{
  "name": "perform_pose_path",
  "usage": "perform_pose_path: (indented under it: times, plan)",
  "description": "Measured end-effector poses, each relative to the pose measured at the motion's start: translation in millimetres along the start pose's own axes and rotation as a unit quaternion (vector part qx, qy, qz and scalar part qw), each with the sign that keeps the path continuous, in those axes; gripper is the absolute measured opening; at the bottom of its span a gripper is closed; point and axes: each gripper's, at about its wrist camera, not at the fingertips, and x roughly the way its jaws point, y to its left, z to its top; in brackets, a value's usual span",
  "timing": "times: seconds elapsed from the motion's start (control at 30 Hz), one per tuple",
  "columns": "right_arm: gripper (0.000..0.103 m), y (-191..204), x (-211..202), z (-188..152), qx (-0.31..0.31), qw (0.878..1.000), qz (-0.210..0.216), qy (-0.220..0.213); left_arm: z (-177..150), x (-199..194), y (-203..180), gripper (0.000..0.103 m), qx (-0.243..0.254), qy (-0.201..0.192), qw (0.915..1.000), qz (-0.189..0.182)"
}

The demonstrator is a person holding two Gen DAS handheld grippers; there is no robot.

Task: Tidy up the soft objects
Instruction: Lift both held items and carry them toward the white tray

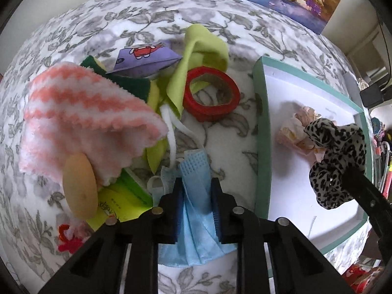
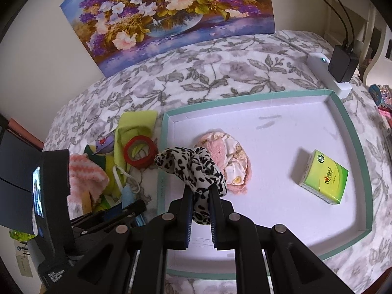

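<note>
Holding 1 scrunchie (image 2: 193, 166) above 1 tray (image 2: 348, 115).

tray (image 2: 352, 132): landmark, on the bed
tissue pack (image 2: 323, 177): in it, right side
scrunchie (image 2: 193, 169): over its left edge
tape ring (image 2: 140, 150): just left of it

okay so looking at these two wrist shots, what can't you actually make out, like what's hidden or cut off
- Left wrist view: the blue face mask, gripped by the left tool, has its lower edge hidden behind the tool's body.
- Left wrist view: the green packet is mostly covered by the striped cloth and a tan oval object; its print is unreadable.
- Right wrist view: the leopard scrunchie in the right tool hides part of the pink fabric.
</note>
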Motion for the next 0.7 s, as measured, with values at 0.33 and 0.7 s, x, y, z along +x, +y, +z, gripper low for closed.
perform_pose_path:
  times: [0.33,0.7]
  plan:
    - [0.013,1,4,0,-0.002,1.000,0.002,0.008,6,-19,27,0.008,-0.036,-0.019,0.9986,-0.035]
    - [0.013,-5,-12,5,0.015,1.000,0.014,-0.022,1,-107,25,0.008,-0.036,-0.163,0.9804,-0.104]
